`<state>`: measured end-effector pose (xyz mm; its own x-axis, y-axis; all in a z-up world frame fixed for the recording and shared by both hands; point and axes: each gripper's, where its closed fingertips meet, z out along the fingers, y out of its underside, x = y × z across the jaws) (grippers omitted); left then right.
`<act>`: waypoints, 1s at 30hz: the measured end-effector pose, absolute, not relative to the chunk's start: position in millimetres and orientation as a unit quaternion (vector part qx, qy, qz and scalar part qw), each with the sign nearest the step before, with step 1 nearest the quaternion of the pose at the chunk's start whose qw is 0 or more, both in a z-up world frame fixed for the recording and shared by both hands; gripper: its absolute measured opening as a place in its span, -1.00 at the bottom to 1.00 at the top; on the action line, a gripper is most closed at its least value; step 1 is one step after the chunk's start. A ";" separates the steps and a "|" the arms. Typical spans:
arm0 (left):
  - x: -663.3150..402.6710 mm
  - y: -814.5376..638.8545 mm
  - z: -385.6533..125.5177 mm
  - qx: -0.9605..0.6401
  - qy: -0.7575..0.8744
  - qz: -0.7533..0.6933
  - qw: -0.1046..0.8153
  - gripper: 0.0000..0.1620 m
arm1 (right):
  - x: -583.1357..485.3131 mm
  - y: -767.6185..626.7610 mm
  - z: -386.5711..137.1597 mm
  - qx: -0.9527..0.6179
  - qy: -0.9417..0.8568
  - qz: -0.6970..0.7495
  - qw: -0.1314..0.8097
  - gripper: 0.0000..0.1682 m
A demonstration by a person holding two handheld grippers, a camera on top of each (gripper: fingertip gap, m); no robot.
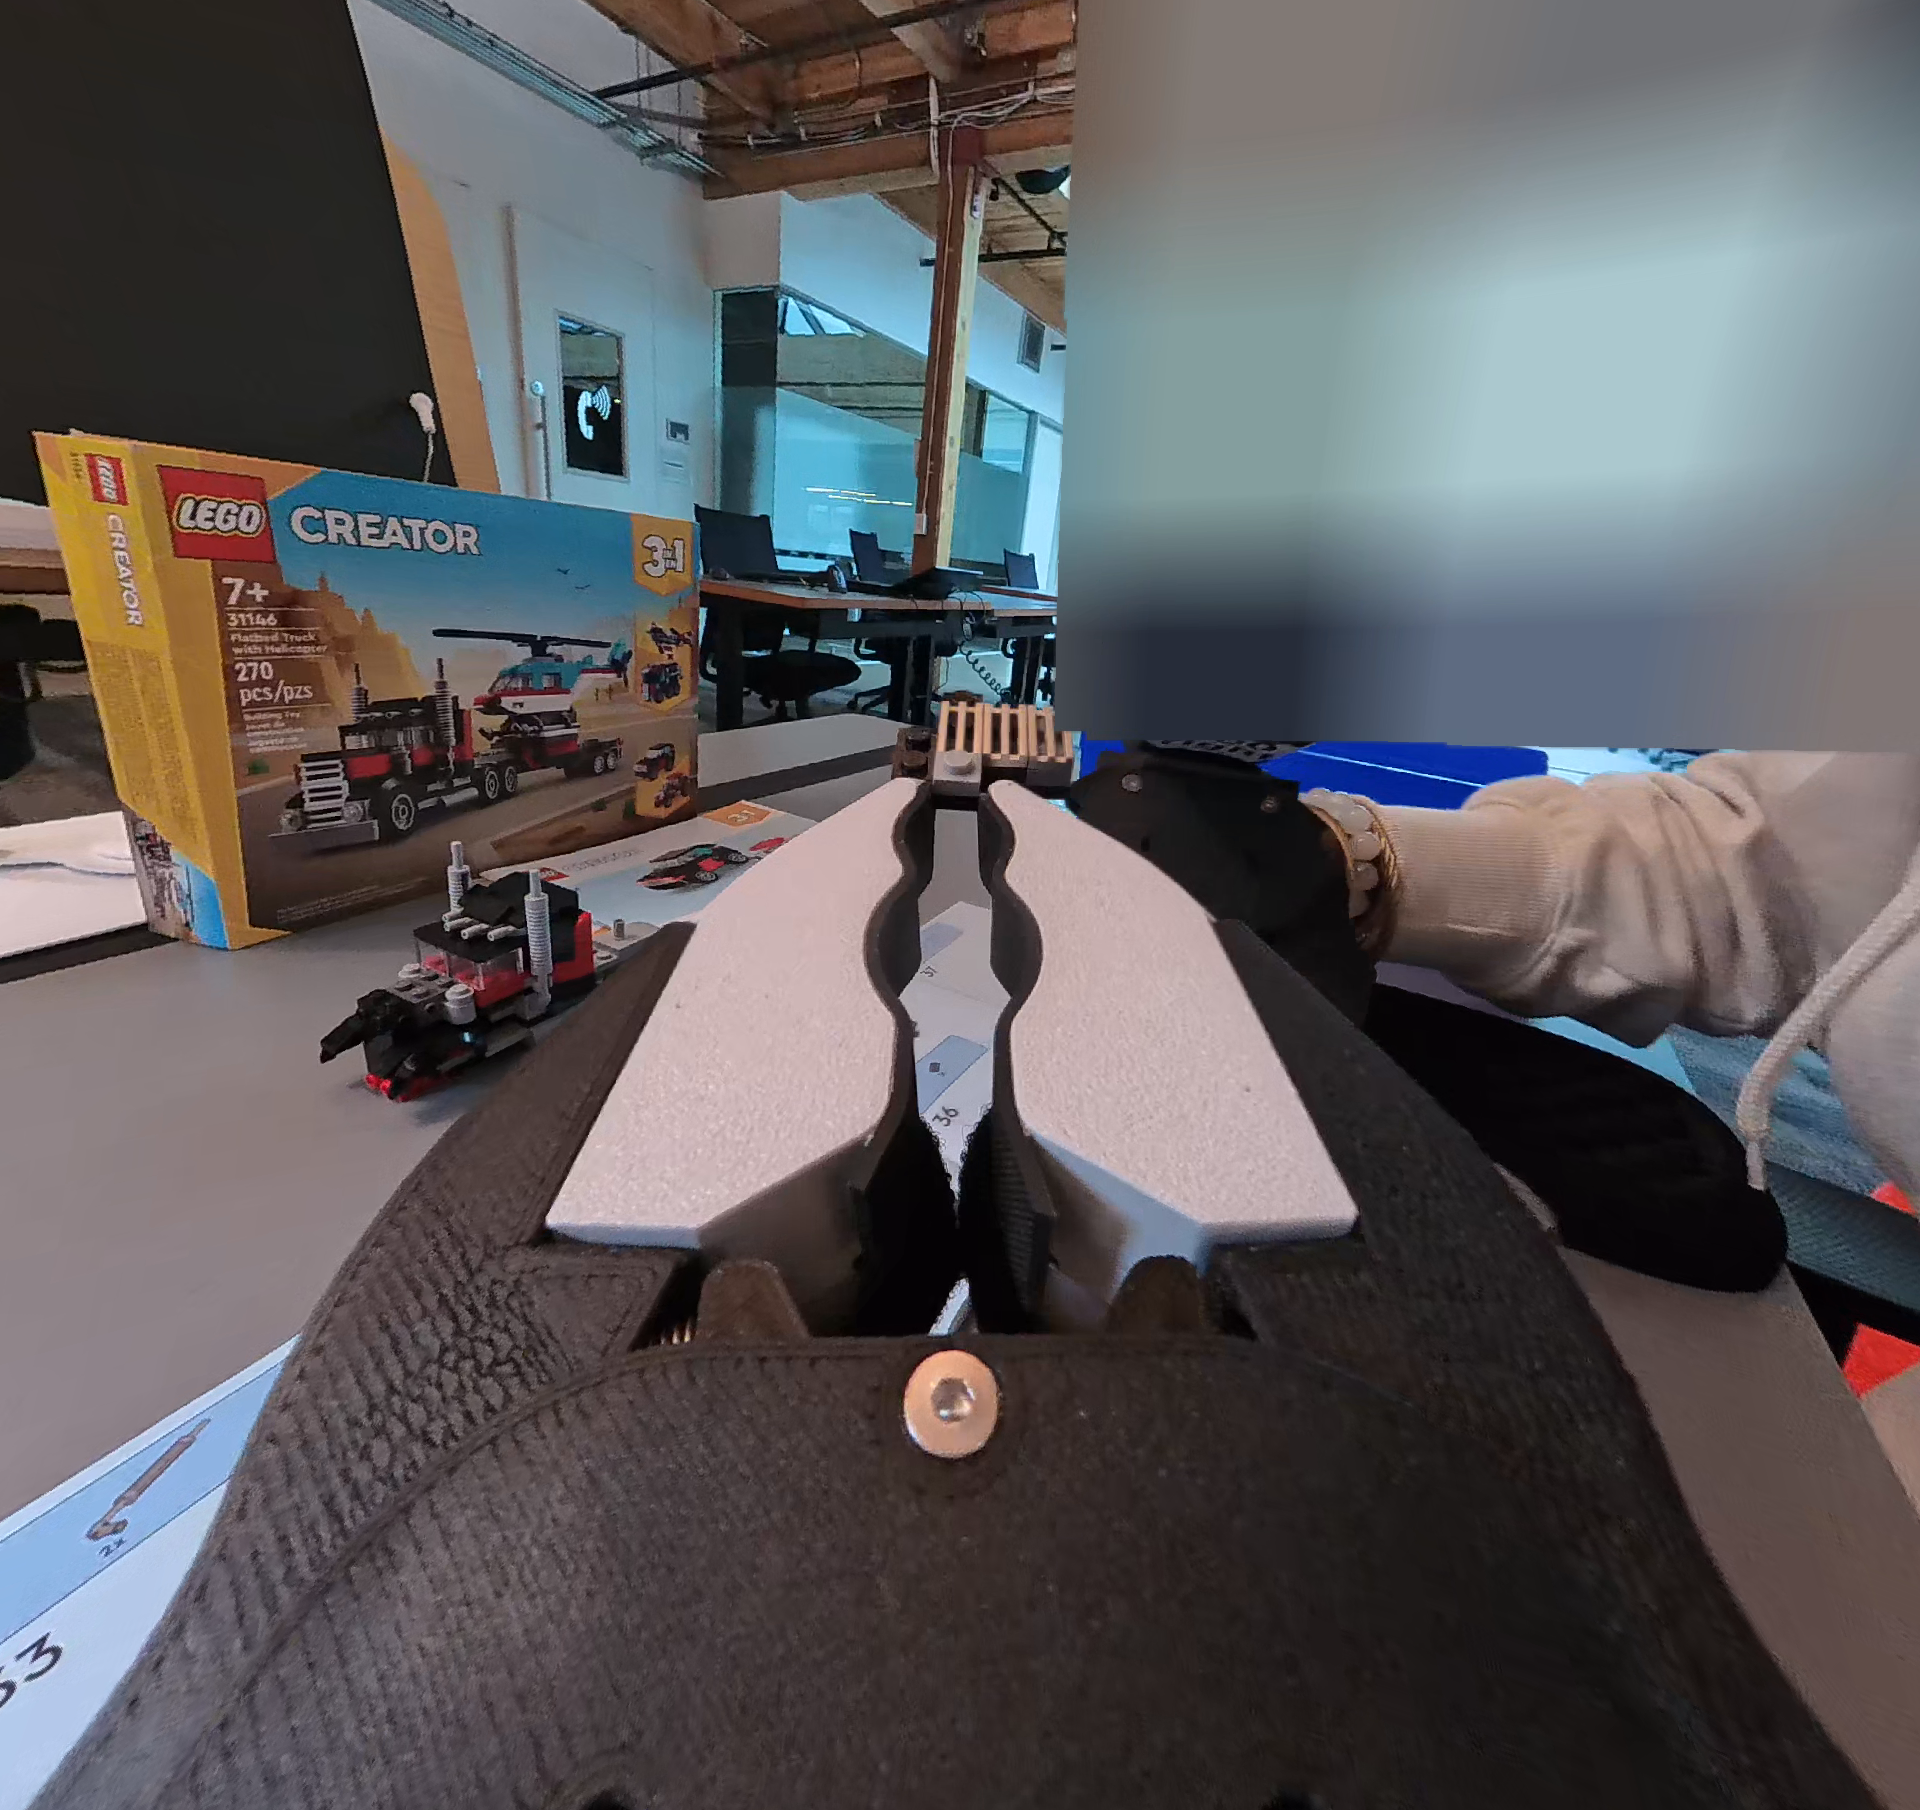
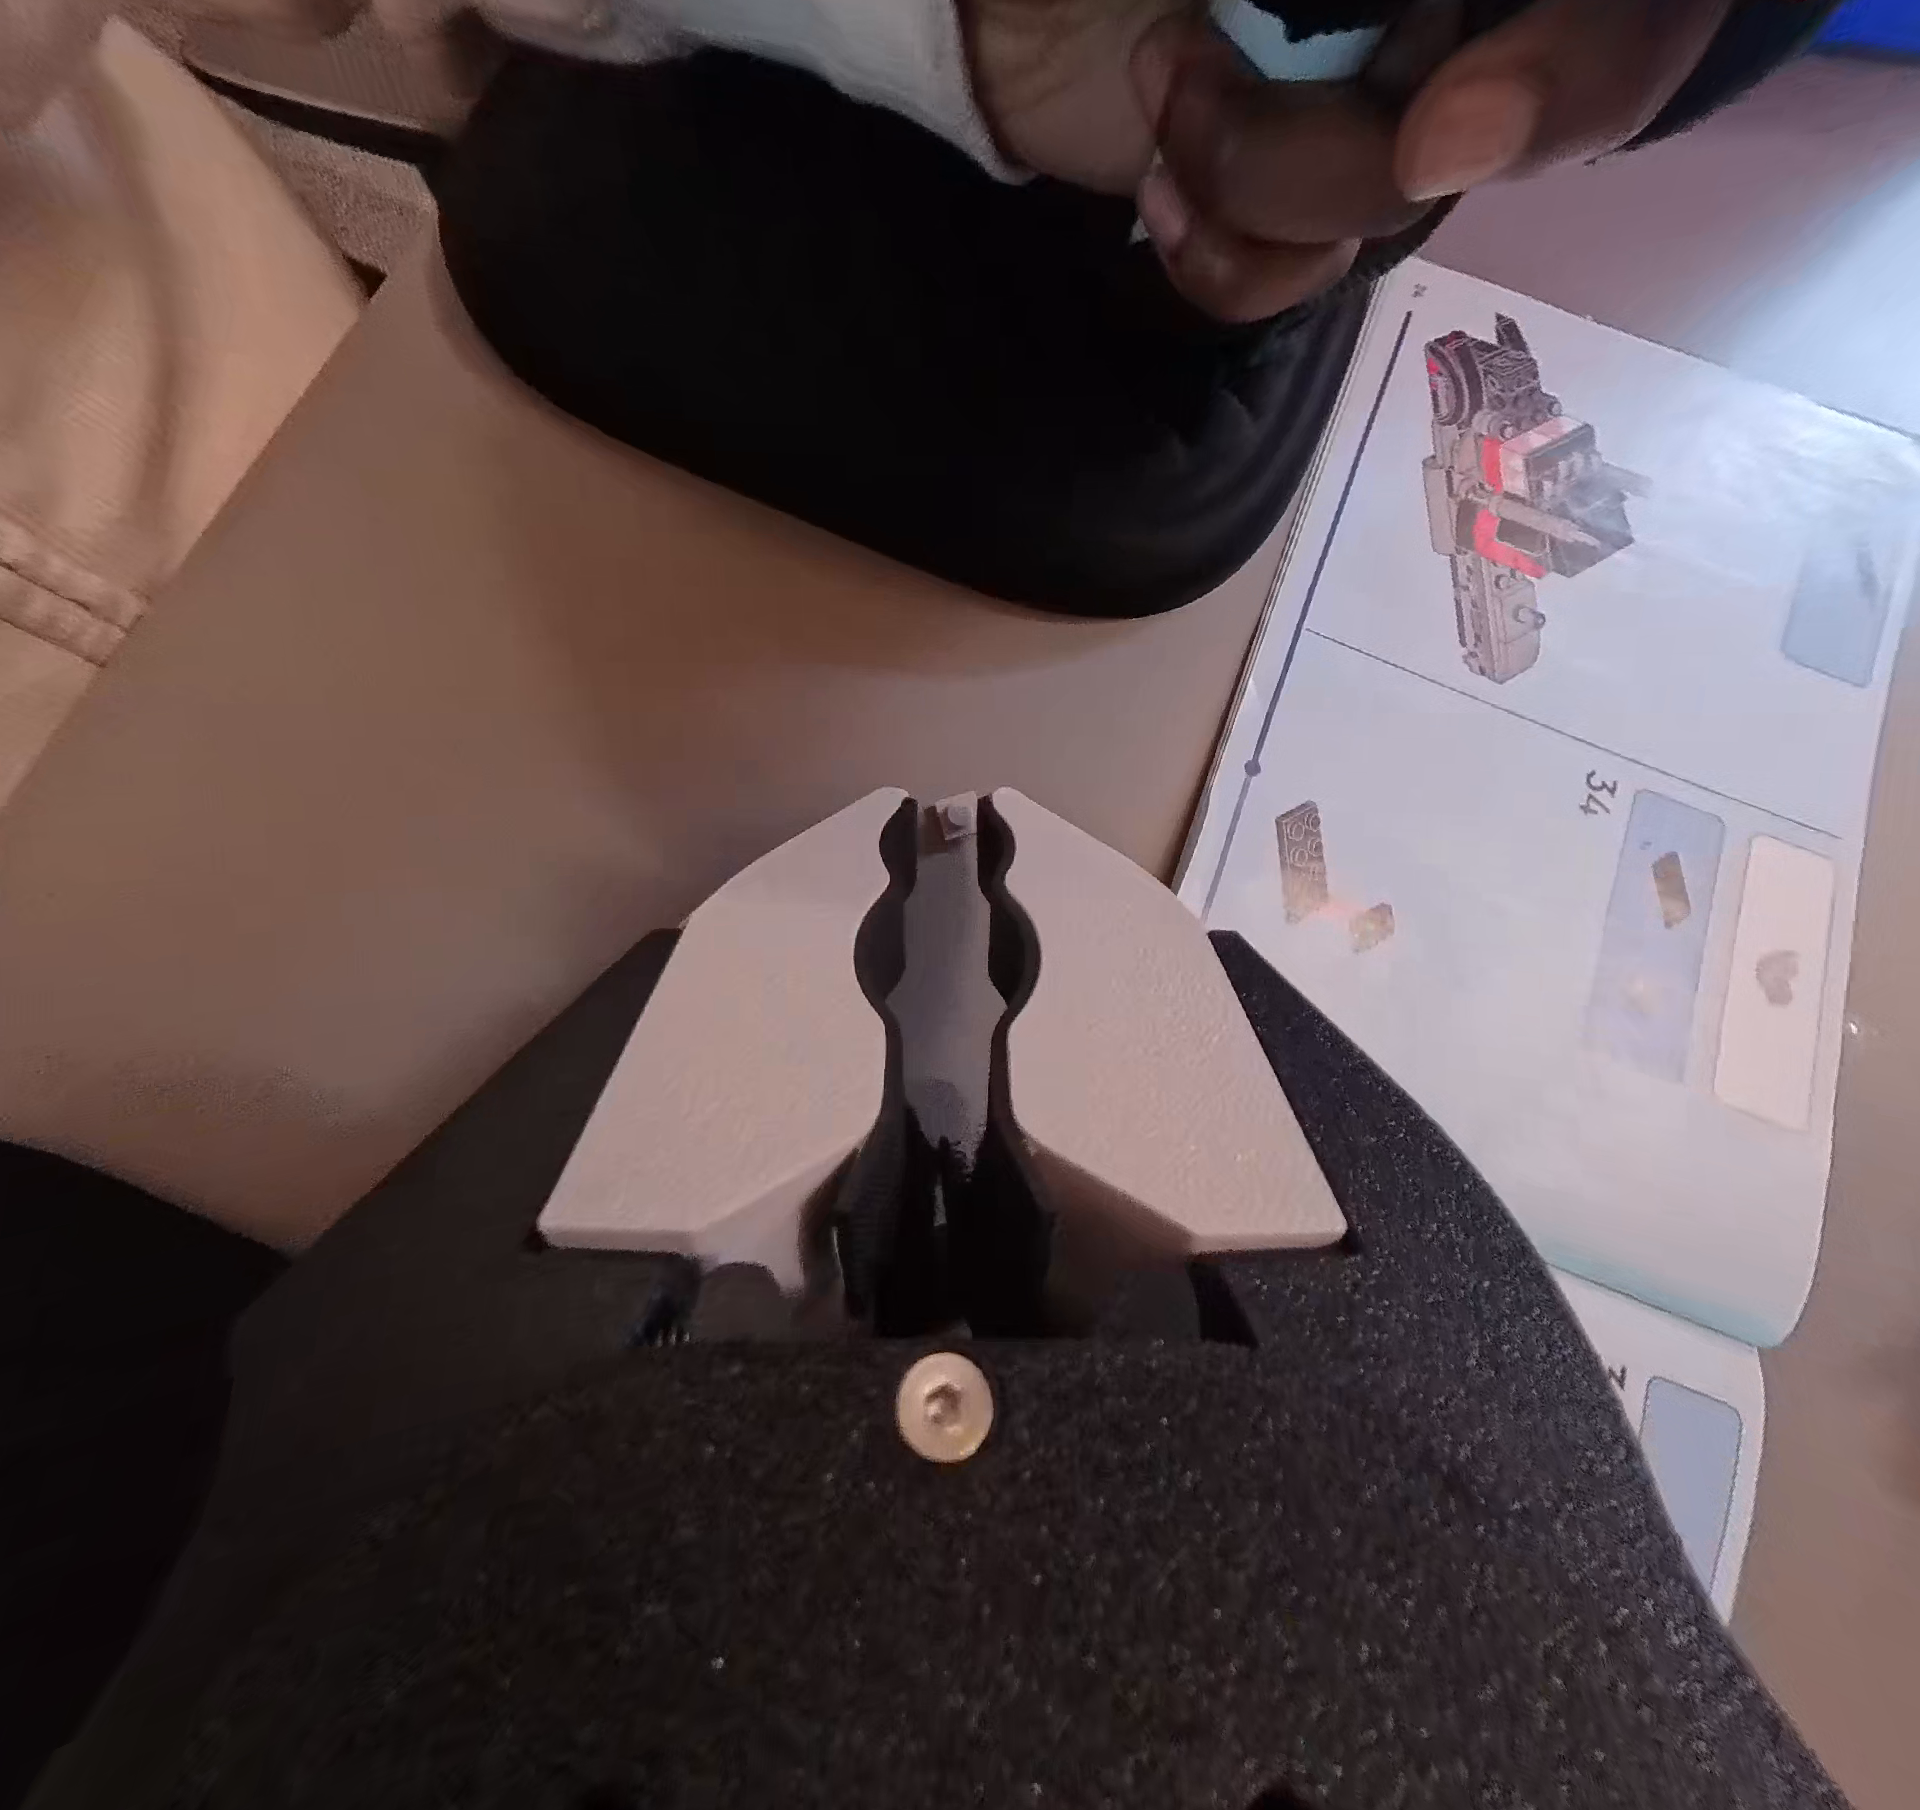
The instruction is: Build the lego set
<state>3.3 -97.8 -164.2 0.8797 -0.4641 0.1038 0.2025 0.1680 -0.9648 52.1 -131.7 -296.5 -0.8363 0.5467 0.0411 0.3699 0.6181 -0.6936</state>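
Note:
In the left wrist view my left gripper (image 1: pixel 957 790) is shut on a small lego assembly (image 1: pixel 1000 734): a grey plate with a tan grille part and black pieces, held above the table. A part-built black and red truck cab (image 1: pixel 473 976) stands on the grey table to its left. In the right wrist view my right gripper (image 2: pixel 950 804) is shut on a small grey lego piece (image 2: pixel 951 818) with a stud, held over the table. The right gripper's black body (image 1: pixel 1205 825) shows just right of the assembly, held by a hand in a white sleeve (image 1: pixel 1558 887).
The lego set box (image 1: pixel 395 690) stands upright at the back left. An open instruction booklet (image 2: pixel 1558 825) lies on the table to the right of my right gripper and partly under my left one (image 1: pixel 83 1552). The left gripper's black body (image 2: pixel 831 358) and the hand (image 2: pixel 1299 119) holding it fill the top of the right wrist view. The grippers' ends are close to 15 centimetres from one another.

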 end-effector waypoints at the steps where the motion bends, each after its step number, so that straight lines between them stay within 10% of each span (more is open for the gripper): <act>1: 3.6 -98.0 -164.2 -0.606 0.109 -0.221 0.757 -0.90 | 51.9 -131.2 -298.8 -0.255 -0.895 0.346 0.121 -0.87; 30: 5.3 -99.8 -164.0 -0.598 0.115 -0.245 0.754 -0.90 | 51.1 -132.8 -296.9 -0.105 -0.932 0.342 0.048 -0.74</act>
